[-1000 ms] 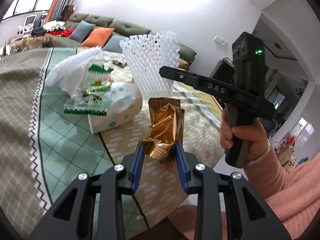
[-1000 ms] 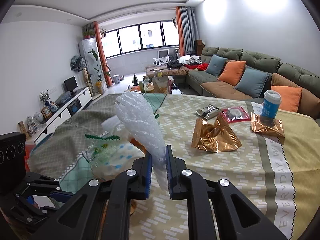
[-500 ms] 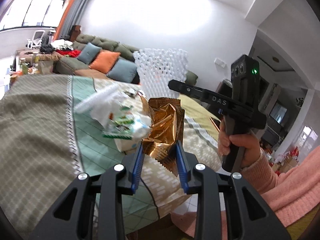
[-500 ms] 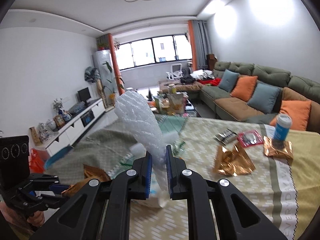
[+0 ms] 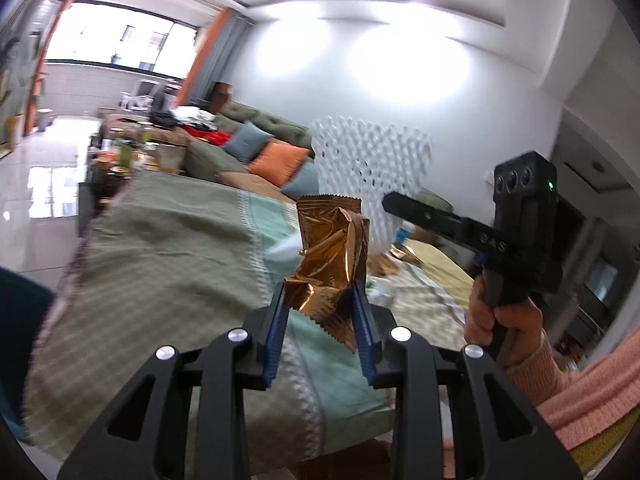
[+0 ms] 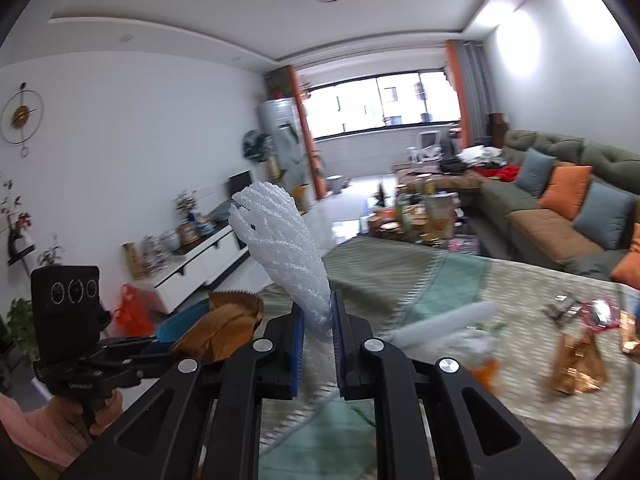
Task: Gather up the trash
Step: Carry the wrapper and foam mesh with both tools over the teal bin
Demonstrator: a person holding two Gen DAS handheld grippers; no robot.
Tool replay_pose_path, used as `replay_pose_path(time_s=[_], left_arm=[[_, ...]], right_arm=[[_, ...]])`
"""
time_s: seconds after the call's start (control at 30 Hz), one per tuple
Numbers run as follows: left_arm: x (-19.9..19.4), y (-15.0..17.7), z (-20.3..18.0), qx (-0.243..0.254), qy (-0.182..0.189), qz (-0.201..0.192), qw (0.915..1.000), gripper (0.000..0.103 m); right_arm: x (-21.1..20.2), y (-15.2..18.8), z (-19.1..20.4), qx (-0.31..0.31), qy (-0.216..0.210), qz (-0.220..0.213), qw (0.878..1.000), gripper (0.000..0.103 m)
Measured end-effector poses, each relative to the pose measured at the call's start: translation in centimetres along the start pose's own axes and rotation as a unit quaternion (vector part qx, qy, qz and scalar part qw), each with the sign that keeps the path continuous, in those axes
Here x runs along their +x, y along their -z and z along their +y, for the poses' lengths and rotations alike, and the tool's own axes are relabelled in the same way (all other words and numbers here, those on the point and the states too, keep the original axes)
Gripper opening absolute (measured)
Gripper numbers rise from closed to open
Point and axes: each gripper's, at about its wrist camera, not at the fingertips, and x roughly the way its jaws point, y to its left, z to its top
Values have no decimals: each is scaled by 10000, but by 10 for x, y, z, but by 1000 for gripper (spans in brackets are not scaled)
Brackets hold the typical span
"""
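Above the table (image 5: 168,264), each gripper clamps one piece: left gripper (image 5: 320,312) gold wrapper (image 5: 332,256), right gripper (image 6: 318,320) foam net (image 6: 284,248).

The right gripper (image 6: 317,334) pinches a white foam net (image 6: 280,256) above the tablecloth (image 6: 400,272), whose litter blurs, perhaps wrappers.

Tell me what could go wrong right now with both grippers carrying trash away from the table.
The left gripper pinches only the lower edge of the crumpled gold foil wrapper; it could slip out. The right gripper clamps just the narrow end of the white foam net sleeve, which may flop free. More wrappers remain on the table.
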Motion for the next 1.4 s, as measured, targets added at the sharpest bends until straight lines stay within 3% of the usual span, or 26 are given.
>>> replay_pose_path(time_s=[0.37,0.8,1.13,1.4], left_arm=[[-66,0,51,-512,-971,-504,9927,32],[-115,5,101,-1023,-1908,-722,9736,32],[-130,9,128,-1341,-2473,-661,9573,32],[-132,15,147,-1600,-2709,-540,9477,33]], right_arm=[[75,-8,45,-99,-897,385,9952,13],[148,-14,92,-121,-1625,812,9833,13],[196,-7,121,-130,-1836,1209,9754,13],[229,7,134,-95,-1815,1629,9698,13]])
